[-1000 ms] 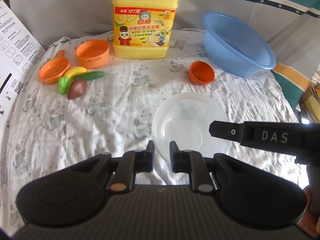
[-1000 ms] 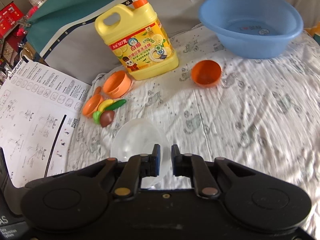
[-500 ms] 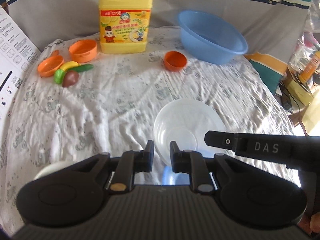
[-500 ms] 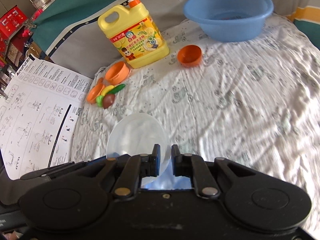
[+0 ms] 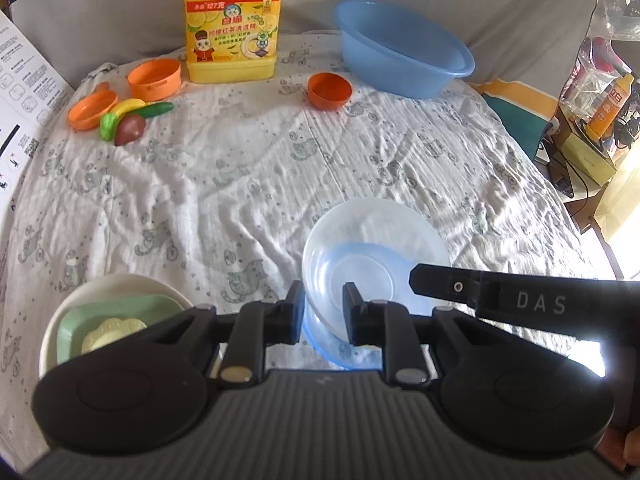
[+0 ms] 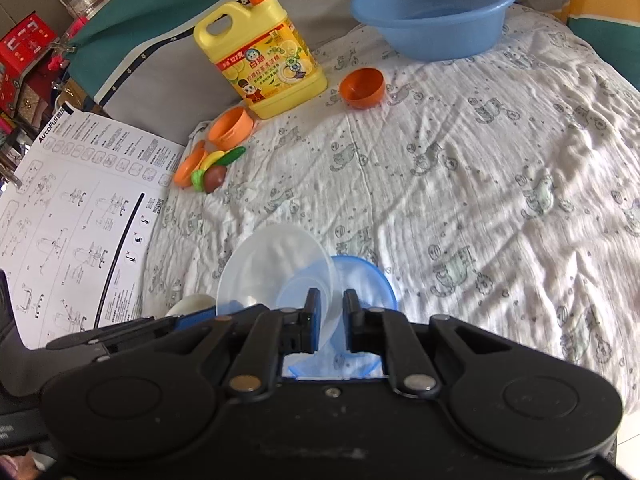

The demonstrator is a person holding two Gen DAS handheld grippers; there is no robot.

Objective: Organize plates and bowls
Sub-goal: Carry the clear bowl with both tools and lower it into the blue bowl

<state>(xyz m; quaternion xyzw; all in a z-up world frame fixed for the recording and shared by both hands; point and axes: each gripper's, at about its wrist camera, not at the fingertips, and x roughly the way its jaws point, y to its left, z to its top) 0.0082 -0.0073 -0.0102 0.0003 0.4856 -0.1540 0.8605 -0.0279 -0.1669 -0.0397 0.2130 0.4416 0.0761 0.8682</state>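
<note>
Left gripper (image 5: 322,308): its jaws are opening slightly, though they are narrow and the near rim of the clear plate (image 5: 372,240) sits between them. I cannot tell whether the pads press on the rim.

Right gripper (image 6: 330,312): its jaws are drawn close and pinch the same plate's edge from the opposite side; its finger crosses the left wrist view just right of the left gripper.

The clear plate, tilted, hangs directly ahead of both grippers, over a blue plate (image 6: 372,280) that lies on the patterned cloth (image 5: 240,184) just beneath it.

Close to the left of the left gripper stands a white bowl (image 5: 60,312) holding a green dish (image 5: 120,308).

Far ahead, well apart from both grippers, are an orange bowl (image 5: 330,90), a blue basin (image 5: 400,64), a yellow detergent jug (image 5: 230,28), and toy food with orange cups (image 5: 120,112).

As I judge it, the step in hand is nesting the clear plate onto the blue one. To do this well I would level the plate first, centre it over the blue rim, lower both sides together, and release only when it rests flat, so the thin plastic does not spring or slide off.
</note>
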